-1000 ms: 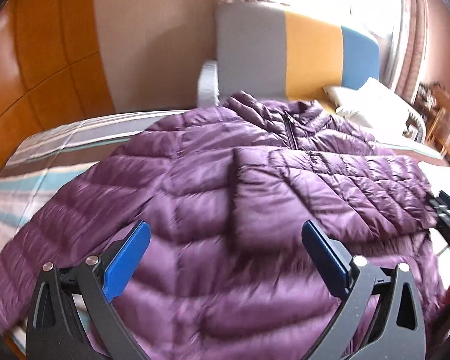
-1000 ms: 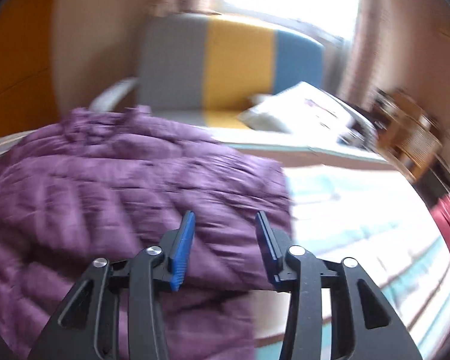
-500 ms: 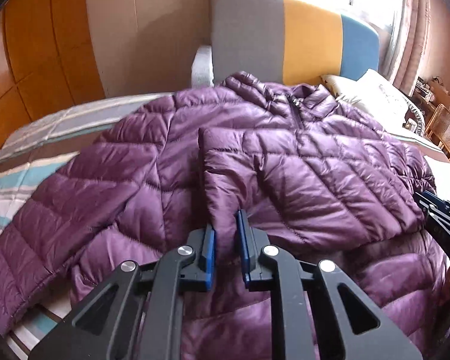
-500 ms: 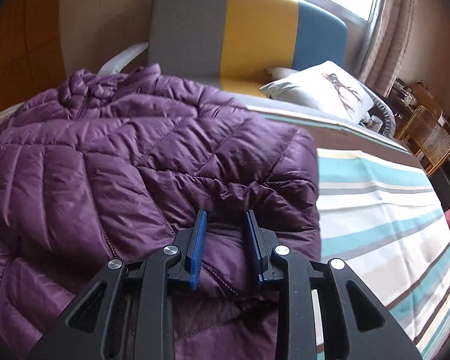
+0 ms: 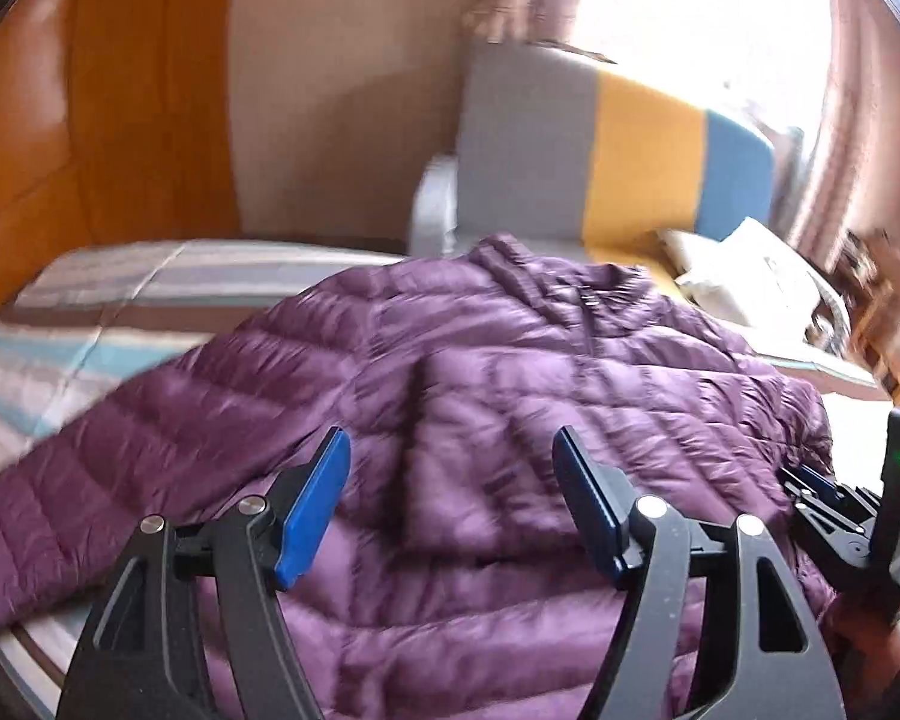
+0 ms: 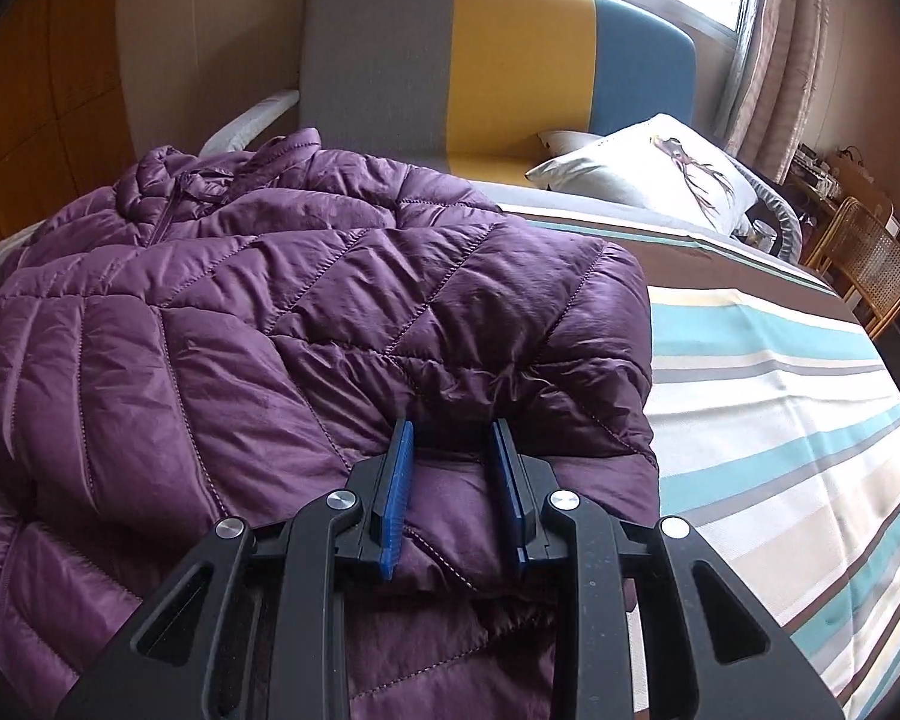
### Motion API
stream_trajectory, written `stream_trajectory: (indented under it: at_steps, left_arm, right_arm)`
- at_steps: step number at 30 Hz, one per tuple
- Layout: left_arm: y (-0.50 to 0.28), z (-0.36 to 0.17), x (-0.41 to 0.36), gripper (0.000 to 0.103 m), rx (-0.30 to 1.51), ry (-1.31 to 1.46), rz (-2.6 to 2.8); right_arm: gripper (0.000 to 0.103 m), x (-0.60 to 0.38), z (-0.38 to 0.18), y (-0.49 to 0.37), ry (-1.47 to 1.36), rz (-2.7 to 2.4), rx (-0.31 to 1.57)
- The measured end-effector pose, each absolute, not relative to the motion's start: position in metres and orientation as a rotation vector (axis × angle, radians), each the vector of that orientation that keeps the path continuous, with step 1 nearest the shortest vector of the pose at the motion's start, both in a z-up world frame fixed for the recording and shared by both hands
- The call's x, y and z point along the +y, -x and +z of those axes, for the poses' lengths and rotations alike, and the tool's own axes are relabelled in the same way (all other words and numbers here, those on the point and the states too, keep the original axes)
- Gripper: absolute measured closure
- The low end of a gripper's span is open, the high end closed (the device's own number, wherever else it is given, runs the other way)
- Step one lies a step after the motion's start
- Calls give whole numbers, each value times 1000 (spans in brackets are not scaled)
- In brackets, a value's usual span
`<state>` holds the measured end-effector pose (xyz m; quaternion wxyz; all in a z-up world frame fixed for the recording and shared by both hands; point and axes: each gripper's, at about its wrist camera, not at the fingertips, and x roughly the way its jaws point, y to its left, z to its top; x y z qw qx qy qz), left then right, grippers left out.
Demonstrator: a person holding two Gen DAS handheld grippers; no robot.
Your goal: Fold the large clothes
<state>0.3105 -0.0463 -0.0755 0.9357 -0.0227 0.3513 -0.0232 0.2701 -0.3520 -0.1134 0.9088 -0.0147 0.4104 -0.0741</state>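
My right gripper (image 6: 450, 438) pinches the purple puffer jacket's (image 6: 282, 312) folded sleeve, anchoring it lower centre; left gripper (image 5: 450, 450) jaws opening, nothing between, over mid-jacket.

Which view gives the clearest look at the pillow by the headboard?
The right wrist view. There the pillow is sharp and lit evenly, and its printed design can be made out. The left wrist view shows the same pillow only as a blurred pale shape near the right edge, washed out by glare from the window.

Striped bedspread (image 6: 780, 396), grey-yellow-blue headboard (image 6: 510, 60); white pillow (image 6: 648, 171), wicker chair (image 6: 870, 258), curtains (image 6: 774, 42)
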Motion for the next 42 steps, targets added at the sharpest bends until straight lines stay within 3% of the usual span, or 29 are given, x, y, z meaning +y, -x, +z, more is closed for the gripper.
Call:
stream_trajectory:
  at_steps: [3,7,10,22,33,42]
  left_arm:
    - [-335,-82,-73,50,768,-6,-98]
    - [-368,-115,-92,57,862,-58,-82]
    - [-370,-138,-90,56,870,-64,-93]
    - [-362,-140,-88,56,844,-77,-91]
    - [-363,-141,-93,55,841,-92,-86]
    - [-365,-141,-96,55,843,-95,-82]
  right_arm:
    - [75,-353,-113,-269,29,-152,845]
    - [75,-352,-114,-269,36,-155,845]
    - [75,-352,-114,-268,34,-153,841]
    - [75,-386,-76,-268,-174,-157,747]
    - [79,-404,-117,-323,-247,-227,826]
    - [79,-387,-90,-286,-198,-168,759]
